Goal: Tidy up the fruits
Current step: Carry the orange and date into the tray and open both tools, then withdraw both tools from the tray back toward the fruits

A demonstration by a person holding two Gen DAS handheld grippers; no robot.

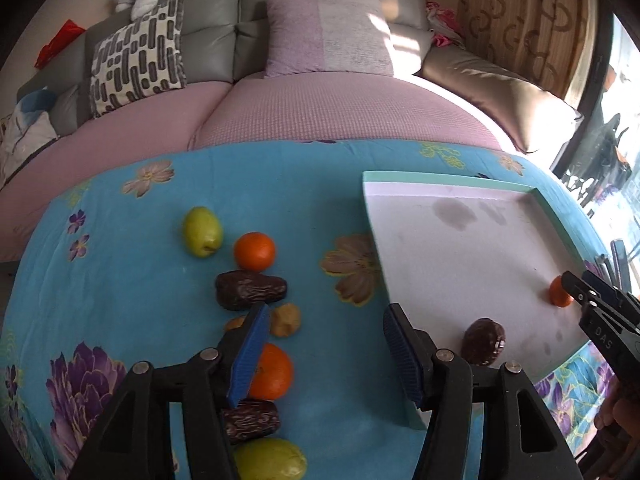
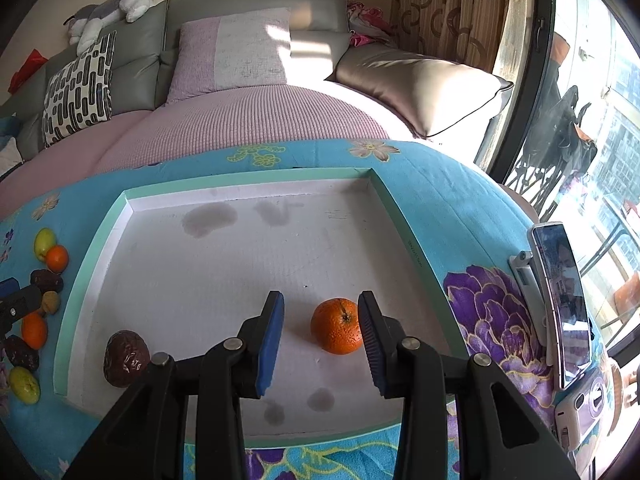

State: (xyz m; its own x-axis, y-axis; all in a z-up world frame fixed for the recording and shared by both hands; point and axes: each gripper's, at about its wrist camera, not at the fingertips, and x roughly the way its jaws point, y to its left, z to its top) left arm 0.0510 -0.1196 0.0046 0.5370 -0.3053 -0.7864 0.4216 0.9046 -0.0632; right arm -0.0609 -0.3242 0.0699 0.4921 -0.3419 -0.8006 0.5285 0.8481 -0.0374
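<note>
Inside the white tray sit one orange and a dark date; the right gripper gapes around the orange, the left gripper wide over loose fruit.

Left gripper: two black plastic arms, each with cut-out triangular openings and round silver screw heads at the pivots; the fingers carry ribbed blue pads on their inner faces. Right gripper: identical build, with black arms, silver screws and ribbed blue pads on its fingers. Seen from the left wrist camera, the right gripper's black body bears embossed lettering reading "DAS".
</note>
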